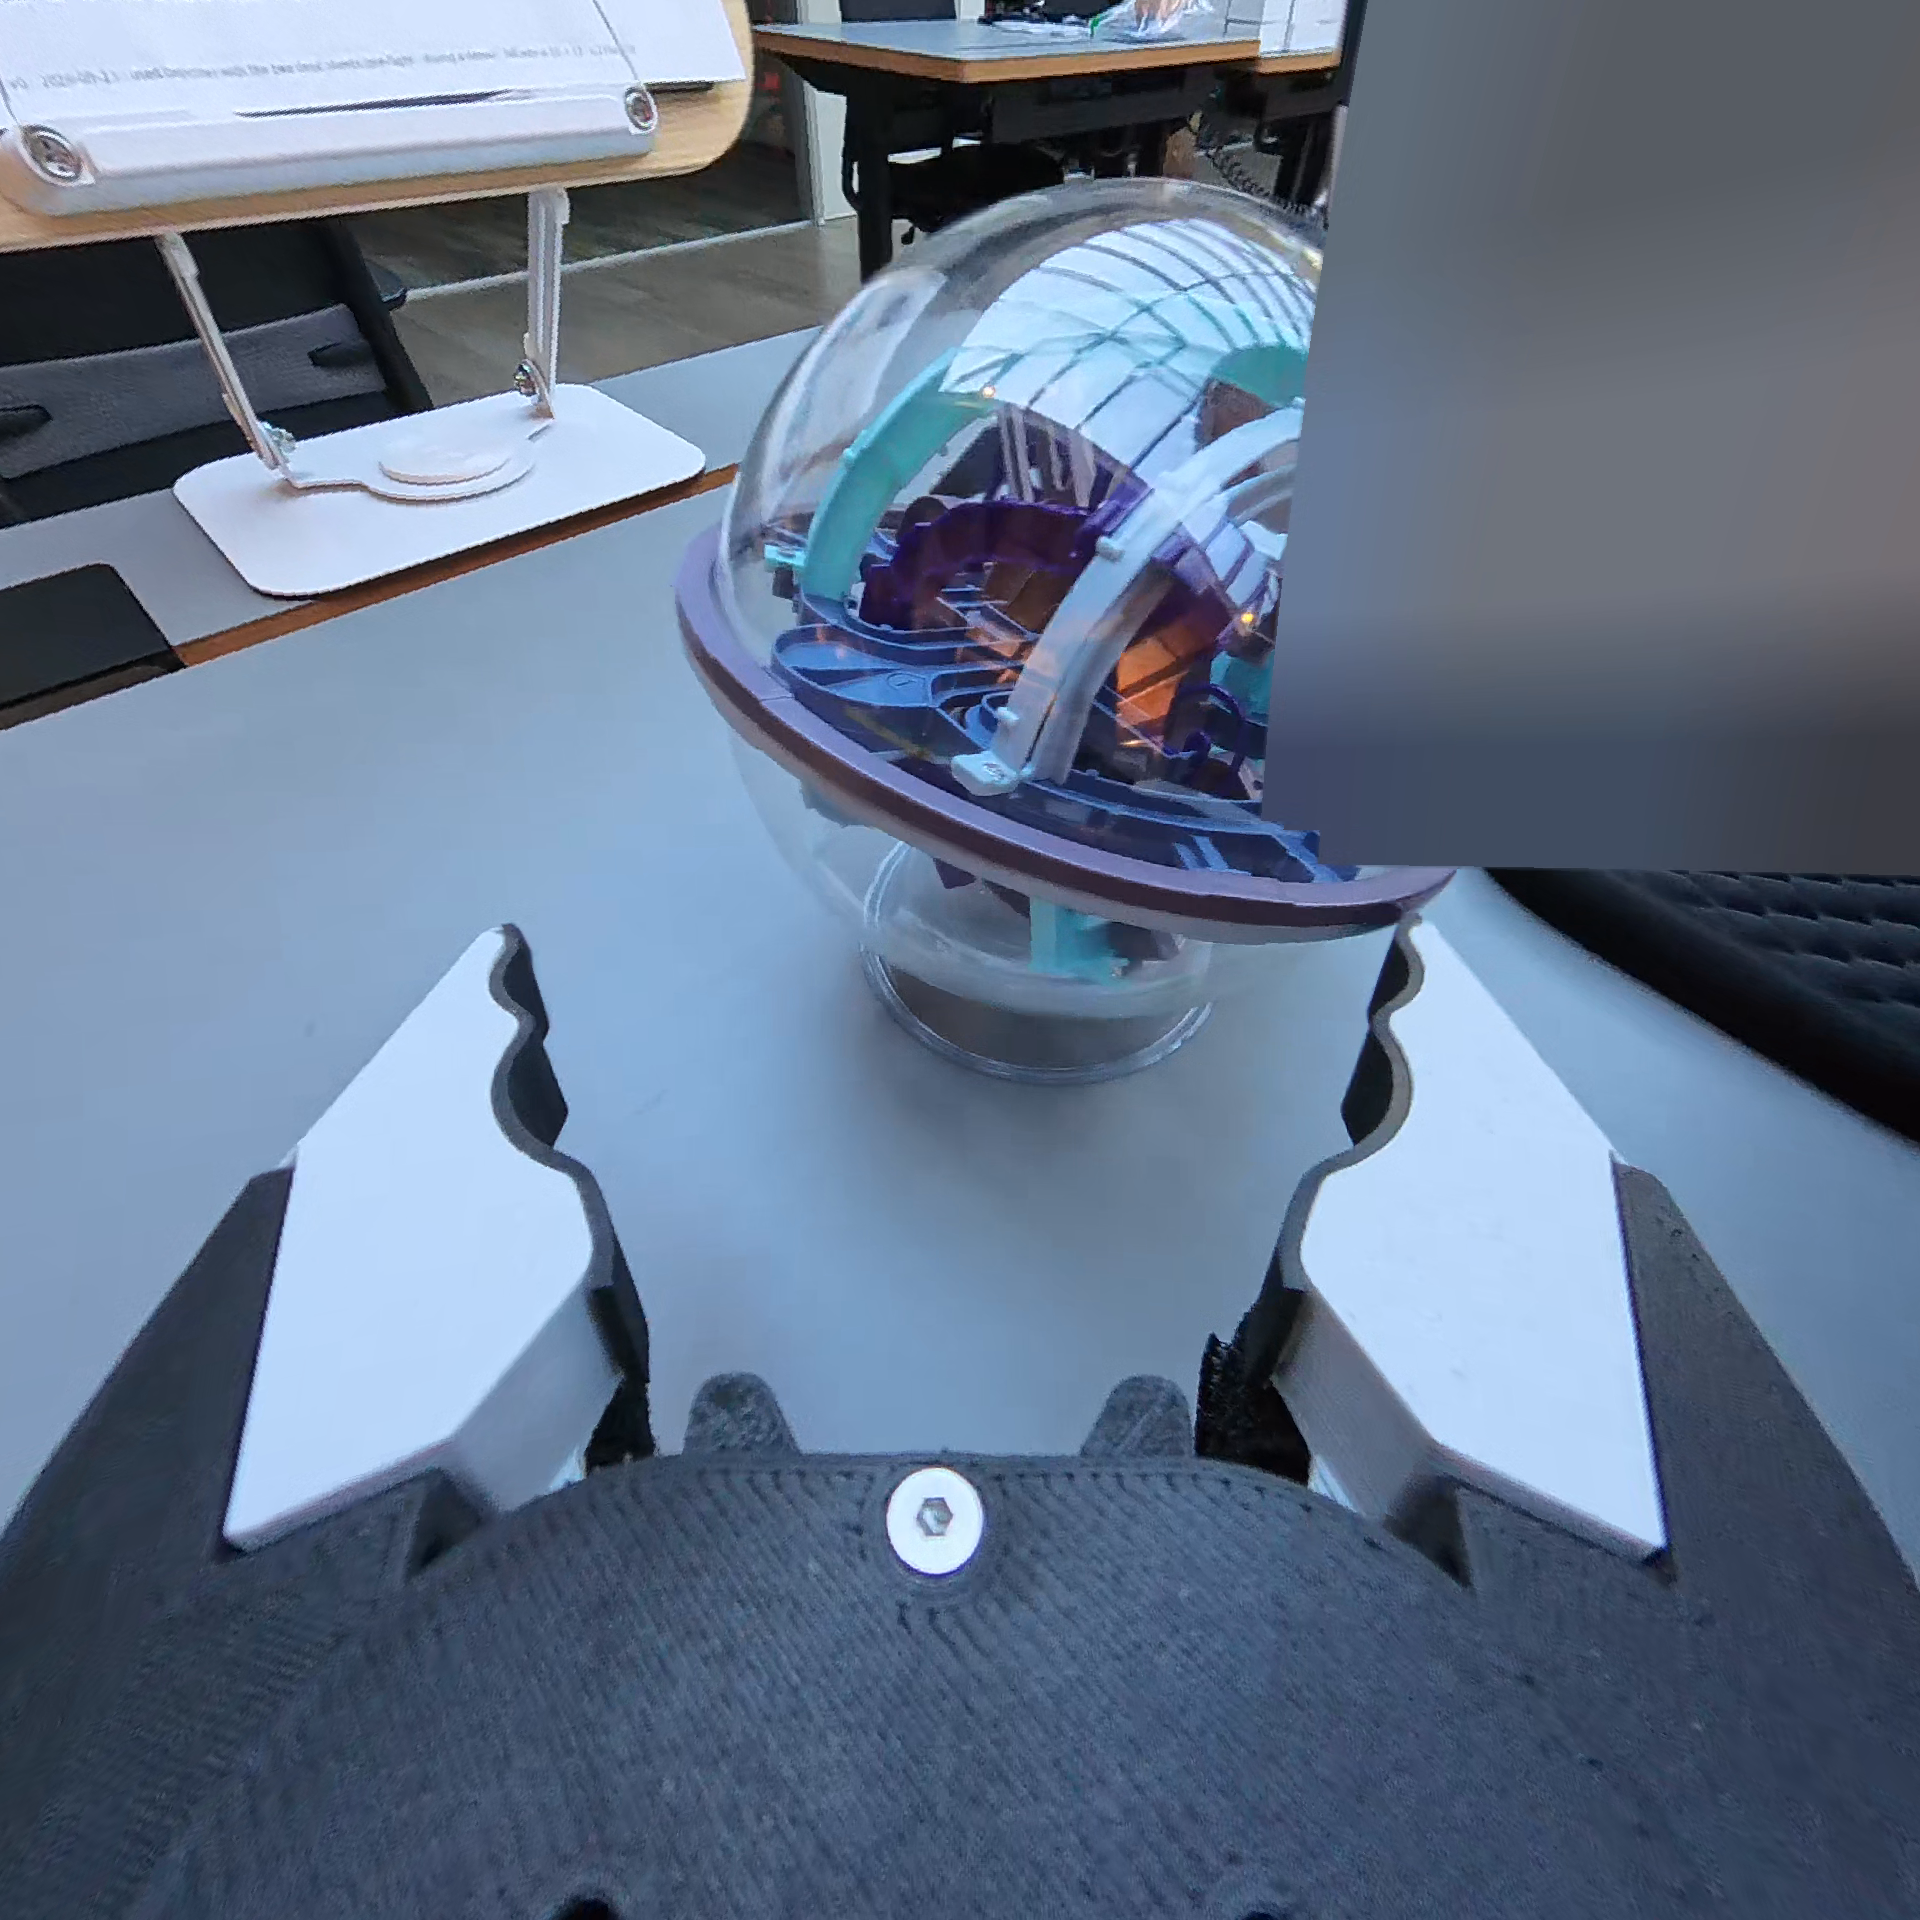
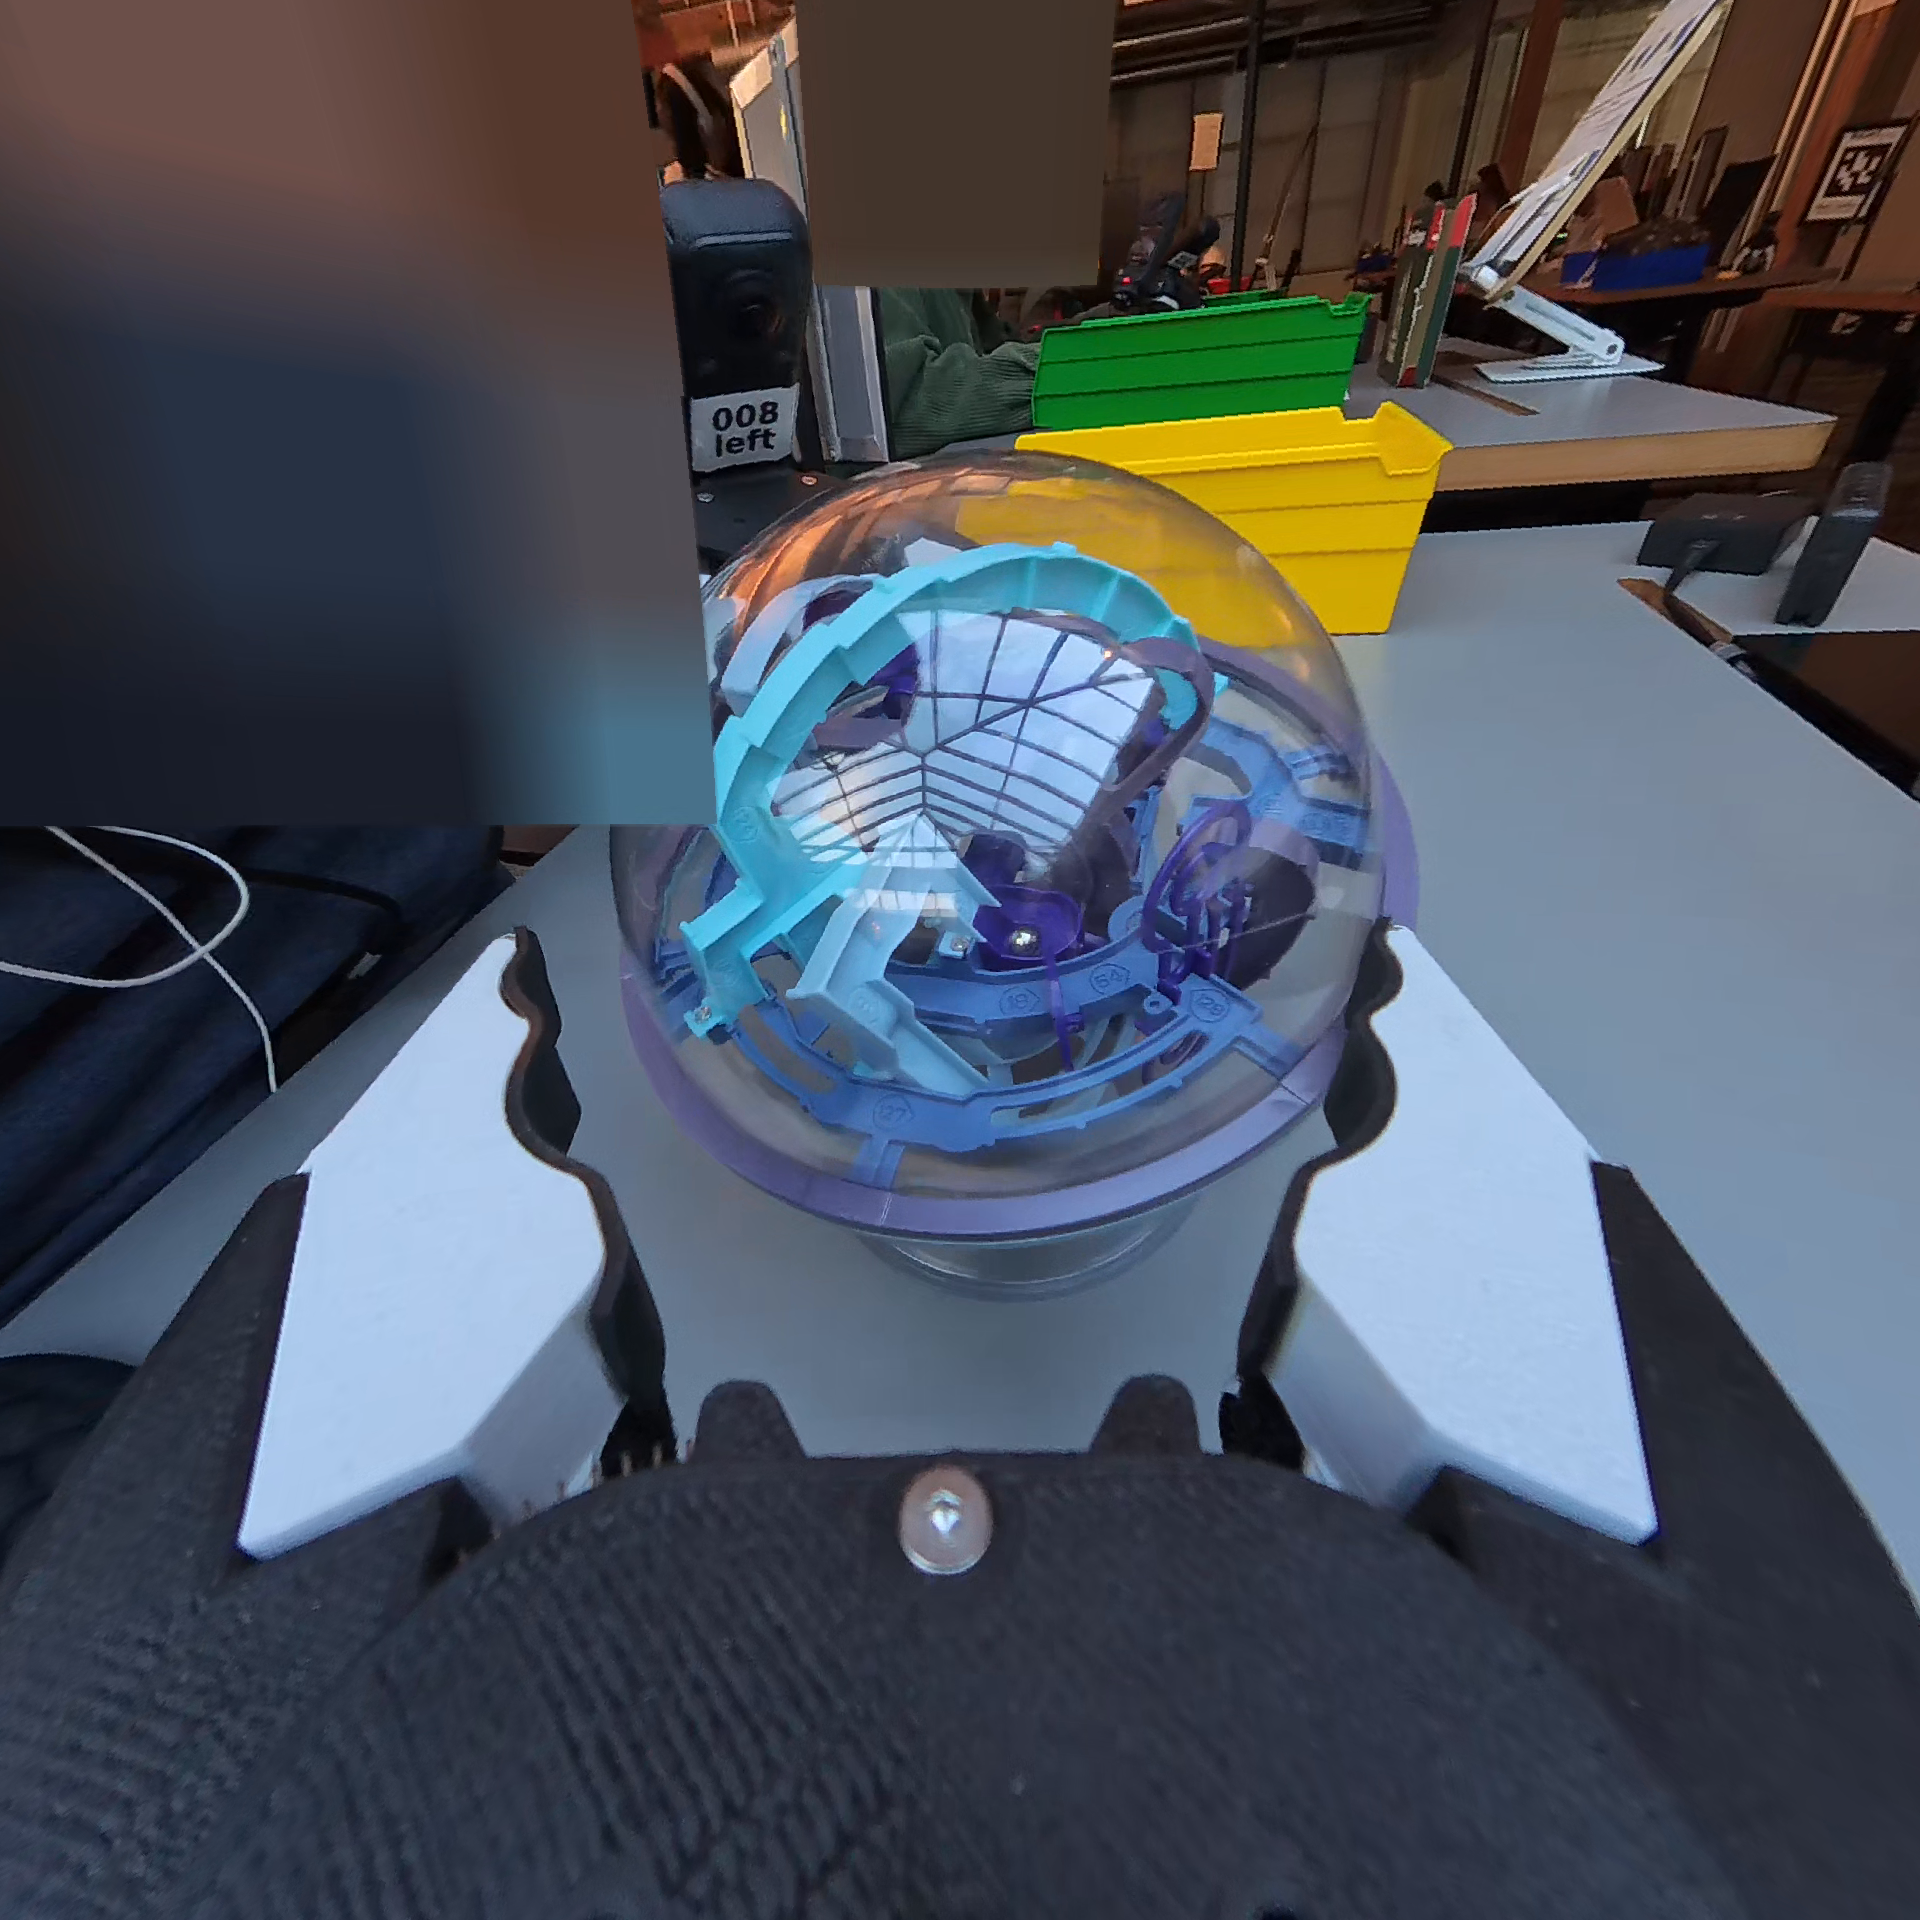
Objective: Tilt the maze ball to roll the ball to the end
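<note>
- The left gripper (image 1: 951,997) is spread wide and holds nothing; the maze ball (image 1: 1018,582) stands ahead of its fingertips and a little to the right, apart from both fingers.
- The right gripper (image 2: 951,997) is also spread wide and empty; here the maze ball (image 2: 997,883) sits between and just beyond its fingertips. The right-hand finger (image 2: 1455,1195) lies close to the purple rim (image 2: 1039,1205), but I cannot tell whether they touch.
- The maze ball rests on a clear ring stand (image 1: 1029,1029) on the grey table (image 1: 364,883), with its rim tilted.
- Handling, as a judgement: the shell looks like hard, thin, glossy plastic, so probably light, stiff and slippery, and likely to crack if dropped. A curved dome gives flat fingers little purchase; the rim is the better hold, or one gripper pressing on each side.
- A small steel ball (image 2: 1023,940) shows in a purple cup low inside, seen from the right wrist; I cannot find it from the left wrist.
- Blurred patches cover the right part of the ball in the left wrist view and its upper left in the right wrist view. Reflections on the dome mask the tracks, and the end of the maze cannot be made out.
</note>
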`<state>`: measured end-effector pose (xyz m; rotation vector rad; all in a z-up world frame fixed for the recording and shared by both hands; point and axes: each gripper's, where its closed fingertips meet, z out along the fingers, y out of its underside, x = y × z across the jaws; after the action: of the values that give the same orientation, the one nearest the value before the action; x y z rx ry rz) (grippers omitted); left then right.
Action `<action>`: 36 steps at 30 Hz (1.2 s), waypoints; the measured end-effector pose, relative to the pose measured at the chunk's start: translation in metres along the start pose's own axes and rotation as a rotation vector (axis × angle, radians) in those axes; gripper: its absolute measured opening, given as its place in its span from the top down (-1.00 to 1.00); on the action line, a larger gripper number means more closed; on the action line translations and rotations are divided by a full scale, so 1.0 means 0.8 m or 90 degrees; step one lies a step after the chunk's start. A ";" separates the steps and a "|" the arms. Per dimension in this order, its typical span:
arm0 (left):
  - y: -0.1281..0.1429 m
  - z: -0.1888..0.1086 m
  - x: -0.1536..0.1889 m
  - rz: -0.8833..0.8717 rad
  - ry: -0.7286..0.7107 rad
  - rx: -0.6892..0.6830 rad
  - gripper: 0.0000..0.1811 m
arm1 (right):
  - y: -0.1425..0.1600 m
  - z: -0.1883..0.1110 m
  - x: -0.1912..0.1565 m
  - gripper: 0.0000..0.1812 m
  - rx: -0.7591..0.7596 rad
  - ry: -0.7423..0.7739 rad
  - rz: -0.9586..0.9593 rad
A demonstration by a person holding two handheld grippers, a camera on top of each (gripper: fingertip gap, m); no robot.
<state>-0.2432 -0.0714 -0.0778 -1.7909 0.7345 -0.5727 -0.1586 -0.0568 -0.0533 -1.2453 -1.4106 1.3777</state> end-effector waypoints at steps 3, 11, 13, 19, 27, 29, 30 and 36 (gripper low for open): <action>0.003 -0.001 -0.006 -0.018 0.003 -0.006 -0.70 | 0.001 -0.004 -0.002 -0.65 0.004 0.012 0.004; 0.005 -0.012 -0.024 -0.051 -0.001 0.004 -0.68 | 0.007 -0.014 -0.013 -0.65 0.006 0.045 0.014; 0.003 -0.013 -0.026 -0.046 -0.005 0.004 -0.68 | 0.007 -0.015 -0.014 -0.65 0.005 0.049 0.017; 0.002 -0.016 -0.035 -0.037 -0.014 0.001 -0.69 | 0.007 -0.016 -0.017 -0.66 0.012 0.065 0.021; 0.003 -0.020 -0.051 -0.049 -0.031 0.005 -0.68 | 0.008 -0.020 -0.024 -0.67 0.019 0.084 0.023; 0.004 -0.021 -0.054 -0.067 -0.029 0.007 -0.67 | 0.010 -0.022 -0.026 -0.66 0.019 0.085 0.025; 0.004 -0.021 -0.055 -0.077 -0.025 0.010 -0.66 | 0.010 -0.023 -0.026 -0.64 0.020 0.084 0.023; -0.004 -0.021 -0.037 -0.090 0.009 0.042 -0.64 | -0.005 -0.032 0.002 -0.64 0.039 0.114 -0.012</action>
<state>-0.2748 -0.0606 -0.0703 -1.7887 0.5951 -0.6956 -0.1348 -0.0494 -0.0467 -1.2775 -1.2457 1.2546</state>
